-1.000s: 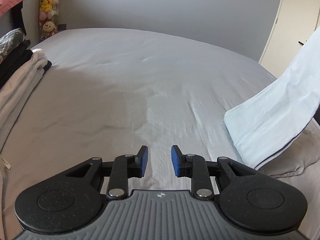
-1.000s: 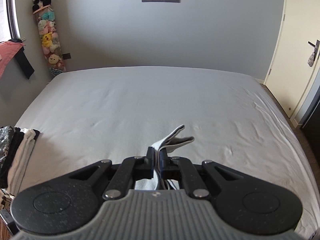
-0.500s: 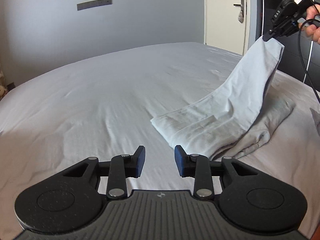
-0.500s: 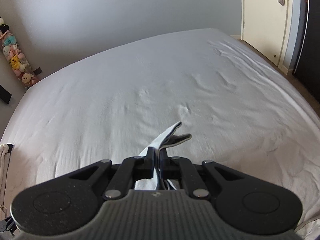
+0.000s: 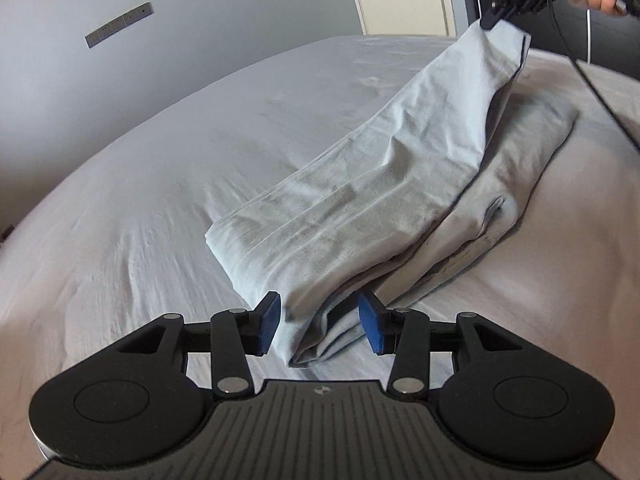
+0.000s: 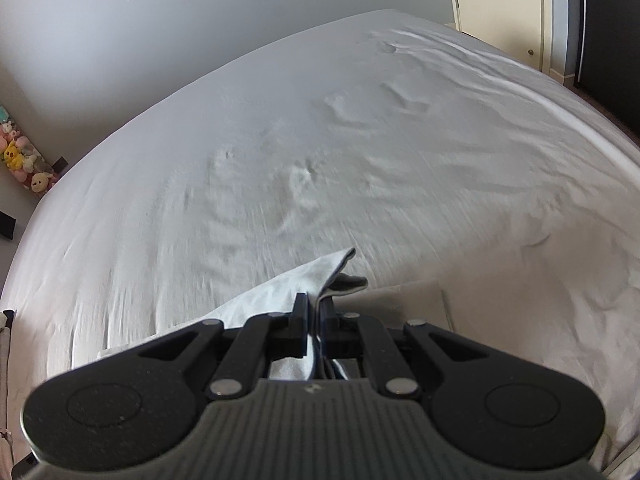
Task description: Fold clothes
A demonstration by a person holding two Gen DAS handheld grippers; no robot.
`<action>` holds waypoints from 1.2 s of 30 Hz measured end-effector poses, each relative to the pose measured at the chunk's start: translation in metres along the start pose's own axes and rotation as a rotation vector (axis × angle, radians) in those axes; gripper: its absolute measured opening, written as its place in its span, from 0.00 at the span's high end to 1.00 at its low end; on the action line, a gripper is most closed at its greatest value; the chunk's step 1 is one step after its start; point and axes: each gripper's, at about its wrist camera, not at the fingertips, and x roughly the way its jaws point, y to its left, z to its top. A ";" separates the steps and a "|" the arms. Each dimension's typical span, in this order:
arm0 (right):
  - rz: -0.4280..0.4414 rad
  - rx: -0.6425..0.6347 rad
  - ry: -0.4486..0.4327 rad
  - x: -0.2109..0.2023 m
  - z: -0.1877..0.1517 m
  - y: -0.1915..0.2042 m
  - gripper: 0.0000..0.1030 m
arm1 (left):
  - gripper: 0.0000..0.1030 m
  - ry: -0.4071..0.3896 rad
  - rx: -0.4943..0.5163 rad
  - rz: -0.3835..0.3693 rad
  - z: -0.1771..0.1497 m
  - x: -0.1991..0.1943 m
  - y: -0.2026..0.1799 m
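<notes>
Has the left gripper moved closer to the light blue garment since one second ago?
Yes. The left gripper has closed in on the light blue garment lying on the bed; its open jaws now straddle the nearest corner.

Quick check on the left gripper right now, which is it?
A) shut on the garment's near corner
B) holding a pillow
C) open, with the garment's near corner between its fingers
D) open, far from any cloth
C: the left gripper has its blue fingers spread apart, with the folded near corner of the pale garment lying in the gap, not yet pinched.
</notes>
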 end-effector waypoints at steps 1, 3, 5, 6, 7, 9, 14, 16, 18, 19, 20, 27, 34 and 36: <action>0.004 0.001 0.001 0.001 0.000 -0.002 0.94 | 0.51 0.009 0.010 0.020 -0.001 0.002 -0.001; 0.009 0.000 0.002 0.004 0.001 -0.005 0.94 | 0.51 0.026 0.027 0.060 -0.002 0.006 -0.004; 0.013 -0.001 0.004 0.008 0.002 -0.009 0.94 | 0.51 0.035 0.035 0.091 -0.003 0.008 -0.004; 0.015 -0.002 0.005 0.010 0.003 -0.011 0.94 | 0.54 0.033 0.033 0.102 -0.004 0.008 -0.003; 0.014 -0.003 0.005 0.011 0.002 -0.012 0.94 | 0.63 0.029 0.024 0.109 -0.003 0.007 -0.001; 0.012 -0.005 0.008 0.010 0.002 -0.012 0.94 | 0.69 0.018 0.003 0.121 -0.001 0.005 0.003; 0.010 -0.031 0.007 0.002 0.003 -0.010 0.94 | 0.91 0.015 0.010 0.142 -0.003 -0.005 0.015; 0.002 -0.048 0.001 -0.003 0.006 -0.010 0.94 | 0.92 0.008 0.019 0.137 -0.005 -0.007 0.016; -0.021 -0.047 0.008 -0.002 0.007 -0.016 0.94 | 0.92 -0.007 0.028 0.120 -0.007 -0.008 0.015; -0.033 -0.045 0.012 -0.001 0.006 -0.019 0.94 | 0.92 -0.017 0.038 0.110 -0.008 -0.009 0.012; -0.048 -0.042 0.019 0.001 0.005 -0.023 0.94 | 0.92 -0.020 0.063 0.105 -0.008 -0.007 0.007; -0.125 0.003 0.085 0.037 -0.018 -0.053 0.94 | 0.83 -0.010 0.118 0.083 -0.012 0.009 -0.002; -0.107 0.047 0.112 0.052 -0.028 -0.073 0.64 | 0.81 0.000 0.076 0.070 -0.009 0.018 0.004; -0.088 0.077 0.119 0.047 -0.031 -0.082 0.57 | 0.81 0.002 0.064 0.065 -0.011 0.017 0.004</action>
